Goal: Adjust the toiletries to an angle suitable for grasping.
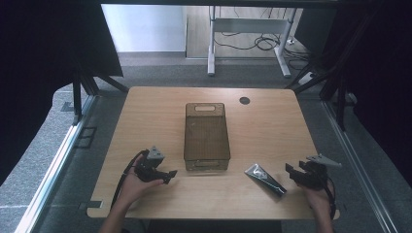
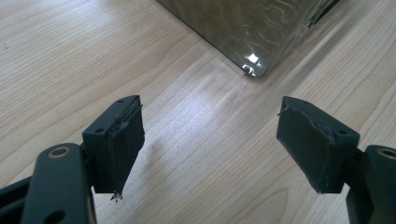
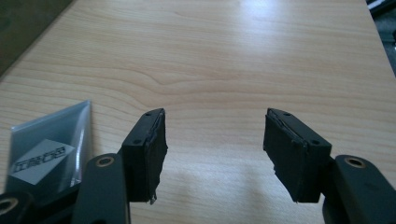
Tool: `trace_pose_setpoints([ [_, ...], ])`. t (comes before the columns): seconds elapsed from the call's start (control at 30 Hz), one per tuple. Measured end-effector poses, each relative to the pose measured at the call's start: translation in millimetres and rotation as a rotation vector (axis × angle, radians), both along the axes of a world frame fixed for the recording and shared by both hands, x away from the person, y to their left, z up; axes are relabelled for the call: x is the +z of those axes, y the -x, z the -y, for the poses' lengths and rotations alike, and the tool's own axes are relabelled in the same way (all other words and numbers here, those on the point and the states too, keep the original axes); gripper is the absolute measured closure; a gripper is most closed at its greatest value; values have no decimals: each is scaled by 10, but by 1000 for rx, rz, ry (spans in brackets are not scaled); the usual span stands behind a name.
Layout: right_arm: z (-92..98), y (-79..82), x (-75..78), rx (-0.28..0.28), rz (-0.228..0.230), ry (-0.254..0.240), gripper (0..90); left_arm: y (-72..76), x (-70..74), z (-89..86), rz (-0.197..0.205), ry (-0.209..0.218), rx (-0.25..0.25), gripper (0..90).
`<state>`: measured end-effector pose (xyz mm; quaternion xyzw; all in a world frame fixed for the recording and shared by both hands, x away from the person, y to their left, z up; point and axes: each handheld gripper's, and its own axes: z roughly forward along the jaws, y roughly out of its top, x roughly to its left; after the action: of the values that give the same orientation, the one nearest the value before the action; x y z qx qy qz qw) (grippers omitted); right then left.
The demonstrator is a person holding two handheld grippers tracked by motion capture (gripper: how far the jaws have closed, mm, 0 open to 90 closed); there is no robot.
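A dark see-through bin (image 1: 206,137) stands in the middle of the wooden table (image 1: 262,116). A grey tube (image 1: 265,179) with a black cap lies flat near the front right. My left gripper (image 1: 167,175) rests at the front left, held in a hand, open and pointing toward the bin's near corner (image 2: 252,70). In the left gripper view only bare wood lies between its pads (image 2: 126,140). My right gripper (image 1: 294,171) sits open just right of the tube. The tube's flat grey end (image 3: 49,144) lies left of its jaws, outside the gap.
A round black hole (image 1: 244,100) marks the table's far right. Beyond the table stands a white desk frame (image 1: 248,36) with cables on the floor. Dark curtains and metal rails flank both sides.
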<state>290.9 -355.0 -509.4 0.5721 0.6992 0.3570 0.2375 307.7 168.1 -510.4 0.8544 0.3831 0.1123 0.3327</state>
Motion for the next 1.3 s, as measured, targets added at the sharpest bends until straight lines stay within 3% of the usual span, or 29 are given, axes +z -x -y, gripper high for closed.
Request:
trace_pose_setpoints([
  [0.13, -44, 4, 18, 22, 2, 25, 395, -20, -7, -12, 1, 2, 7, 235],
  [0.2, -38, 21, 54, 57, -5, 11, 449, -28, -9, -30, 3, 2, 14, 235],
  [0.37, -50, 56, 100, 83, -5, 7, 445, -20, -6, -38, 2, 4, 17, 235],
  [0.6, -65, 58, 105, 96, -7, -5, 447, 4, 57, -45, 17, 7, 21, 236],
  [0.83, -54, 26, 63, 119, -25, -30, 510, 19, 75, -65, 21, -2, 33, 237],
  [0.9, -62, 2, 76, 134, -45, -39, 552, 39, 95, -61, 22, 1, 20, 236],
  [1.03, -131, -47, 164, 158, -86, -9, 622, 89, 124, -76, 27, 21, 17, 237],
  [1.13, -179, -101, 254, 193, -119, 3, 730, 106, 126, -105, 25, 33, 26, 237],
  [1.23, -268, -175, 324, 236, -183, 95, 831, 124, 152, -98, 28, 39, 23, 239],
  [1.27, -268, -175, 324, 236, -183, 95, 831, 124, 152, -98, 28, 39, 23, 239],
  [1.3, -301, -192, 361, 265, -212, 101, 864, 124, 157, -98, 29, 43, 24, 239],
])
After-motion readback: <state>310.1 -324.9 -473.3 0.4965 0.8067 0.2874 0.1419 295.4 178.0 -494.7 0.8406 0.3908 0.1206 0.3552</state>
